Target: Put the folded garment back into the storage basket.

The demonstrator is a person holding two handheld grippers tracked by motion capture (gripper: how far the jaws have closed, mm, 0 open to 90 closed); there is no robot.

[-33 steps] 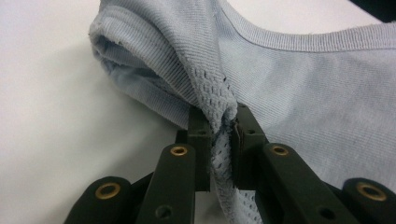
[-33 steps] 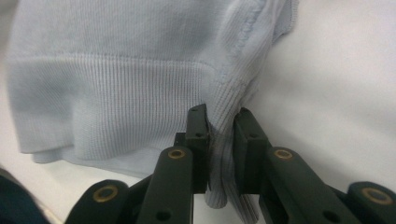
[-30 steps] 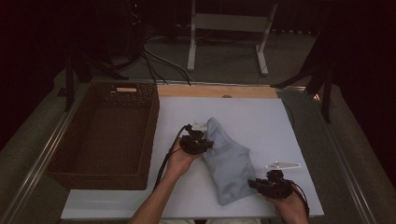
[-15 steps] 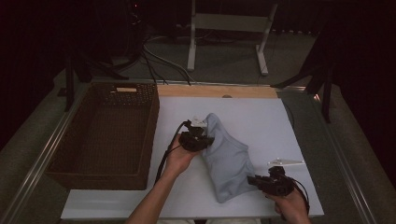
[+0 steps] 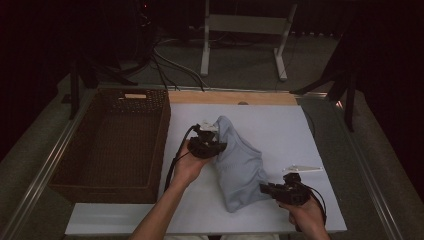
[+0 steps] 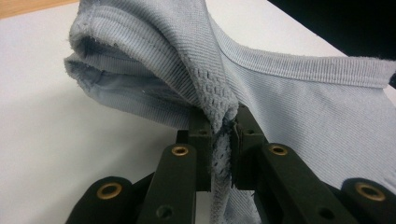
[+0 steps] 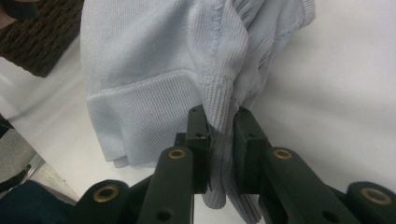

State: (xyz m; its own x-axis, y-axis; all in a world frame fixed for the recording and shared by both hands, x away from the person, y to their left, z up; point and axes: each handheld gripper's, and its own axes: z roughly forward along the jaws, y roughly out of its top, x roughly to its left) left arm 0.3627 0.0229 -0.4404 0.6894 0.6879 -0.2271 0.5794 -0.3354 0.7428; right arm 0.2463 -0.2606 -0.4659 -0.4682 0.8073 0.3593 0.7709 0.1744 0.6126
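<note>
high view, change: left hand-held gripper sits a bit higher and farther up the counter than a second ago, taking the far end of the light blue knit sweater up with it; right hand-held gripper has hardly shifted.
high view, meaning: looks like a two-point lift is starting, far end first; probably headed for the wicker basket at the left, which looks empty.
high view, sweater place: mid-counter, strung between the two grippers, just right of the basket; near end still on the white surface.
high view, long axis: diagonal, from far-left at the left gripper to near-right at the right gripper; bunched narrow end points away from the person.
left gripper view, grip: jaws together, clamped on a textured knit fold of the sweater; ribbed hem band runs off to the right; cloth lifted clear of the counter here.
right gripper view, grip: jaws together, pinching a ribbed edge of the sweater, a cuff or hem, I can't tell which; cloth hangs in folds over the counter; basket corner at upper left.
</note>
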